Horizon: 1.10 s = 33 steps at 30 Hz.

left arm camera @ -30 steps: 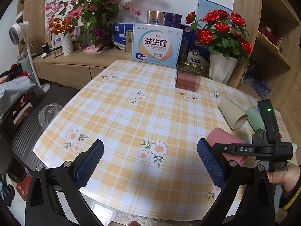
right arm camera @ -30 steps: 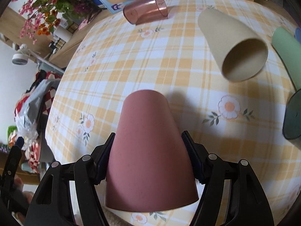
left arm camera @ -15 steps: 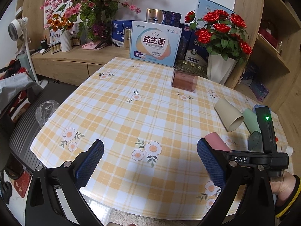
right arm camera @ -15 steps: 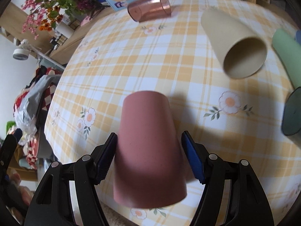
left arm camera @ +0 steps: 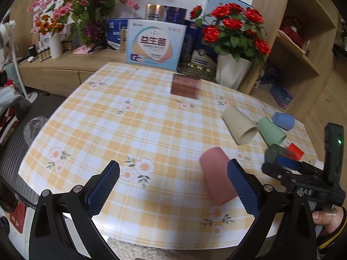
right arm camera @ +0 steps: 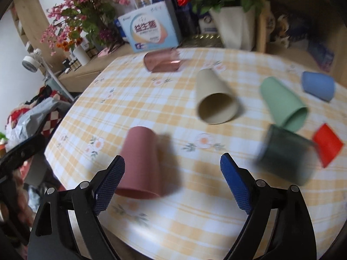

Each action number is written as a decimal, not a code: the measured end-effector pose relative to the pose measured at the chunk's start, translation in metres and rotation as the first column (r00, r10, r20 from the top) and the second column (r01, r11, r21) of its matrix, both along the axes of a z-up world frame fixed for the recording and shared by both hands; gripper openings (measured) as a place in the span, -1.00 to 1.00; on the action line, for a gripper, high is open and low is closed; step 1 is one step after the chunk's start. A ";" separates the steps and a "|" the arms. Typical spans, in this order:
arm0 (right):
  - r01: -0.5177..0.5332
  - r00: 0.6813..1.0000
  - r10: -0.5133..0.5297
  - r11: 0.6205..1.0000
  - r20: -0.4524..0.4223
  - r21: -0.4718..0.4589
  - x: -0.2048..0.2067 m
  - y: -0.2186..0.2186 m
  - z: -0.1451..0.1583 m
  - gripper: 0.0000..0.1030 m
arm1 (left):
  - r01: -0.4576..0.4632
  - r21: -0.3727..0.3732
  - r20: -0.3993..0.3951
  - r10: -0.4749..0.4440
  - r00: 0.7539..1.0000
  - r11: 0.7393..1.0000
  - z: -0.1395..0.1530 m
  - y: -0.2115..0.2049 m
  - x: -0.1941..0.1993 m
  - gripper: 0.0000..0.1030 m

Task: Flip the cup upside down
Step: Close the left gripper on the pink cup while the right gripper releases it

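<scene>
A pink cup (right arm camera: pixel 141 162) stands upside down, mouth on the checked tablecloth, near the table's front edge; it also shows in the left wrist view (left arm camera: pixel 216 179). My right gripper (right arm camera: pixel 172 184) is open and empty, just right of and behind the cup, its left finger (right arm camera: pixel 109 186) close to the rim. My left gripper (left arm camera: pixel 173 189) is open and empty over the front of the table, its right finger (left arm camera: pixel 243 189) in front of the pink cup.
Several cups lie on their sides: beige (right arm camera: pixel 213 99), green (right arm camera: pixel 282 104), blue (right arm camera: pixel 317 85), dark green (right arm camera: pixel 286 153), red (right arm camera: pixel 327 144), and a clear brown one (right arm camera: pixel 162 61) at the back. Boxes and a rose vase (left arm camera: pixel 233 71) stand behind the table.
My right gripper opened, let go of the pink cup and pulled back and up. The cup now stands mouth down on the table. My left gripper drew back a little.
</scene>
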State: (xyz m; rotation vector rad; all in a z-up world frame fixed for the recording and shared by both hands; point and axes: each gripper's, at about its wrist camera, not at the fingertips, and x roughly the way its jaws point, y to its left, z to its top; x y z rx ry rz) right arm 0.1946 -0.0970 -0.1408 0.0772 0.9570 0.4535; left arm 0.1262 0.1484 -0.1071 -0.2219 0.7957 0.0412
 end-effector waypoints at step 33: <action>0.257 0.966 -0.256 0.966 0.036 -0.024 -0.025 -0.156 -0.022 0.70 | -0.108 -0.264 -0.512 -0.044 0.858 0.959 -0.110 -0.047 0.156 0.34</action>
